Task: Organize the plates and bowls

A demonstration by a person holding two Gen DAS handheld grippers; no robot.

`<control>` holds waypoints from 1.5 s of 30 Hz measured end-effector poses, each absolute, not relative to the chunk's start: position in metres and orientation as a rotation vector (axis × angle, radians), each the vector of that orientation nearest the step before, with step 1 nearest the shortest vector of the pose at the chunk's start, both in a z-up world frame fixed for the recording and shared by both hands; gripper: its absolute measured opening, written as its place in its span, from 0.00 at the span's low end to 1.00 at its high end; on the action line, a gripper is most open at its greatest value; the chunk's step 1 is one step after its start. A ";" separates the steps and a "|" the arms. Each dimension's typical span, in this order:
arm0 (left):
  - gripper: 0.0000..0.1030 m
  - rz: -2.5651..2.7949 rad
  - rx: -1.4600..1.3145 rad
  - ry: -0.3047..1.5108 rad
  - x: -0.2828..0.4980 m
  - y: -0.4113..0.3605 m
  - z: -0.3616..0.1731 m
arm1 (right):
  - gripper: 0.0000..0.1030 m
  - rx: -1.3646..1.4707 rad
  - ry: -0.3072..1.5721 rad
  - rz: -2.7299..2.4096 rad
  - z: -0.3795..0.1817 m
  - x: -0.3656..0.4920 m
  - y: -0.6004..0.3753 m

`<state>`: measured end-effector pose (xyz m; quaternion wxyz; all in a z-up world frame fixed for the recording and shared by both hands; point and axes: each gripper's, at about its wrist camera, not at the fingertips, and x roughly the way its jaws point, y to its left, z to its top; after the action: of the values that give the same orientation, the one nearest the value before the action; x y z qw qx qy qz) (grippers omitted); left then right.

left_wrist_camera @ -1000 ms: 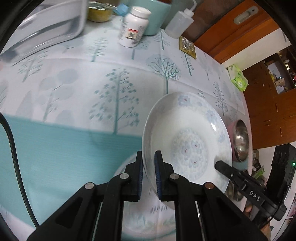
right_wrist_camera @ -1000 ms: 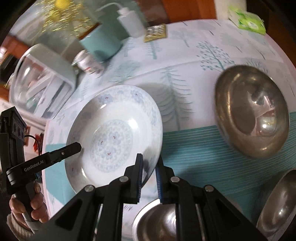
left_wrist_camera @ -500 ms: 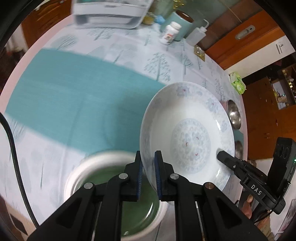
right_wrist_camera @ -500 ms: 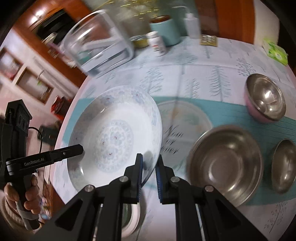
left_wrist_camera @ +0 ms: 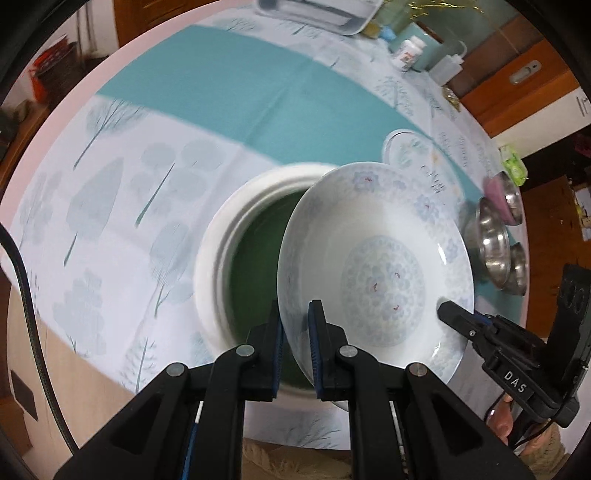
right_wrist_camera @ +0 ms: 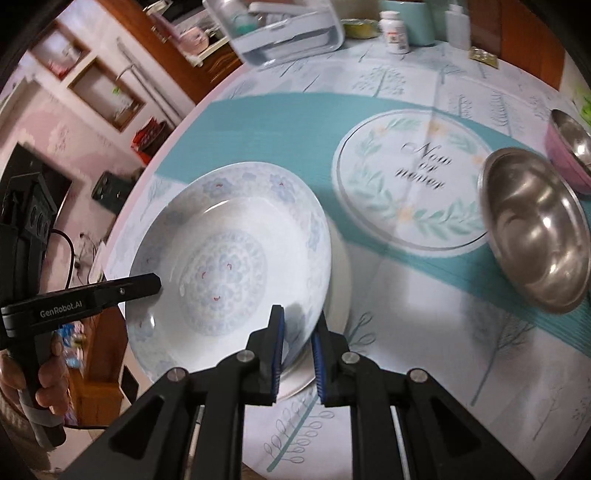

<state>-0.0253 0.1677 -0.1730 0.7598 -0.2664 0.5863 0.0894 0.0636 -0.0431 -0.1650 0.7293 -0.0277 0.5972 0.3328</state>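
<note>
A white plate with a pale blue flower pattern [left_wrist_camera: 380, 269] [right_wrist_camera: 229, 266] hangs in the air between both grippers. My left gripper [left_wrist_camera: 295, 325] is shut on its near rim in the left wrist view. My right gripper [right_wrist_camera: 297, 328] is shut on the opposite rim. Under the plate stands a white-rimmed plate with a green centre [left_wrist_camera: 255, 254], partly covered; only its white edge [right_wrist_camera: 338, 284] shows in the right wrist view. Each view also shows the other gripper gripping the plate's far rim.
Steel bowls [right_wrist_camera: 535, 229] [left_wrist_camera: 491, 240] and a pink-sided bowl [right_wrist_camera: 569, 147] sit to the right. A round printed mat [right_wrist_camera: 413, 181] lies on the teal strip. A clear box [right_wrist_camera: 280, 29], a pill bottle [right_wrist_camera: 395, 27] and a squeeze bottle stand at the back. The table edge is near.
Both grippers carried the flowered plate across the table toward its near edge. The green-centred plate has come into view and now lies right under the held plate.
</note>
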 end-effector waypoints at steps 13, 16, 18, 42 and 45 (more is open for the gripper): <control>0.09 0.255 -0.614 1.257 -0.054 0.190 -0.209 | 0.13 -0.090 1.341 0.734 -0.193 0.054 -0.017; 0.09 0.249 -0.605 1.254 -0.052 0.190 -0.211 | 0.13 -0.082 1.346 0.728 -0.196 0.055 -0.017; 0.09 0.247 -0.594 1.255 -0.050 0.190 -0.211 | 0.13 -0.081 1.355 0.724 -0.197 0.056 -0.017; 0.19 0.247 -0.519 1.234 -0.036 0.196 -0.200 | 0.20 -0.265 1.369 0.679 -0.191 0.057 -0.002; 0.21 0.241 -0.504 1.231 -0.034 0.193 -0.198 | 0.23 -0.276 1.398 0.657 -0.190 0.056 0.000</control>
<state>-0.0345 0.1932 -0.1978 0.7803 -0.2332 0.5695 0.1115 0.0564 -0.0001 -0.1903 0.7076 -0.1243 0.6296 0.2959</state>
